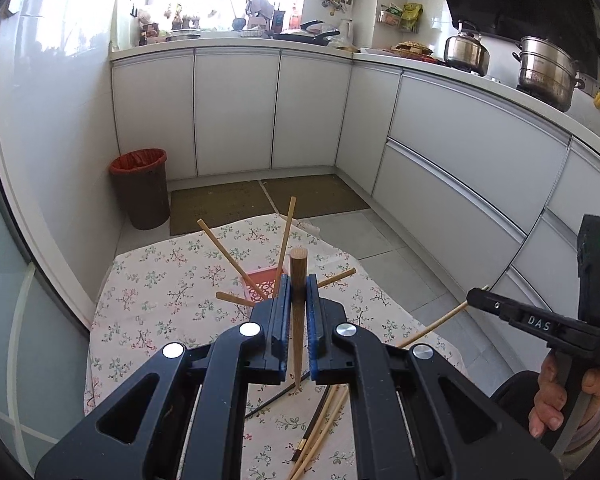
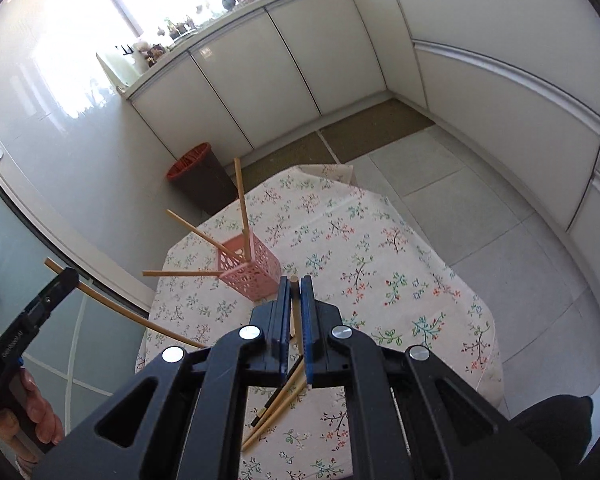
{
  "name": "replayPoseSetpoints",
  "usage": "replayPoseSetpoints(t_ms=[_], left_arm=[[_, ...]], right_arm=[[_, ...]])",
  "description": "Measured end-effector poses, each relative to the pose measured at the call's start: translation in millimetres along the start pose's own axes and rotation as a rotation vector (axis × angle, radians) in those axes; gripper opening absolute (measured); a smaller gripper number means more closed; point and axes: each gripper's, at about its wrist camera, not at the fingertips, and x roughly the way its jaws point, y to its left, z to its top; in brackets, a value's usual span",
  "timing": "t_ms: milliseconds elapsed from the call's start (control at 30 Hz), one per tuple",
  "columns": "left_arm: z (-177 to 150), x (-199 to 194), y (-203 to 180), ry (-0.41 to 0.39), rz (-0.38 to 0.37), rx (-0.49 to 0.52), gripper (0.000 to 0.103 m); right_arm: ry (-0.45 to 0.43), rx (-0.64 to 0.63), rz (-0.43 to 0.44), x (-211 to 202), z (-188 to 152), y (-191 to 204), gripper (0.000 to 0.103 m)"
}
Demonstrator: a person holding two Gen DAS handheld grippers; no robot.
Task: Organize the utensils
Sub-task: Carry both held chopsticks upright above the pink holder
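My left tool (image 1: 299,292): jaws clamped tight, angled downward. My right tool (image 2: 296,294): jaws clamped tight, angled downward, hand (image 1: 556,396) gripping its handle.

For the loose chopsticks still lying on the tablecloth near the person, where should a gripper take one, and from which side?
Probably from above, jaws across the shaft near the thick end. The loose chopsticks lie flat, bunched and crossing on the tablecloth, so a side approach would push them together. A grip near one end also leaves the tip free to drop into the pink holder. Both grippers already hold a chopstick.
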Motion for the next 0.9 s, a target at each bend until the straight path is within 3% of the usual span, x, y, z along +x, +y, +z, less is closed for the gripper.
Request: replayPoseSetpoints(t_ms=[433, 900], left_arm=[[60, -14, -4, -0.106, 0.057, -0.040, 0.006], [93, 36, 13, -0.130, 0.131, -0.100, 0.006]], right_arm=[[-0.197, -0.144, 0.101, -46, 82, 74, 0.005], [-0.184, -0.158, 0.128, 19, 124, 96, 0.005]])
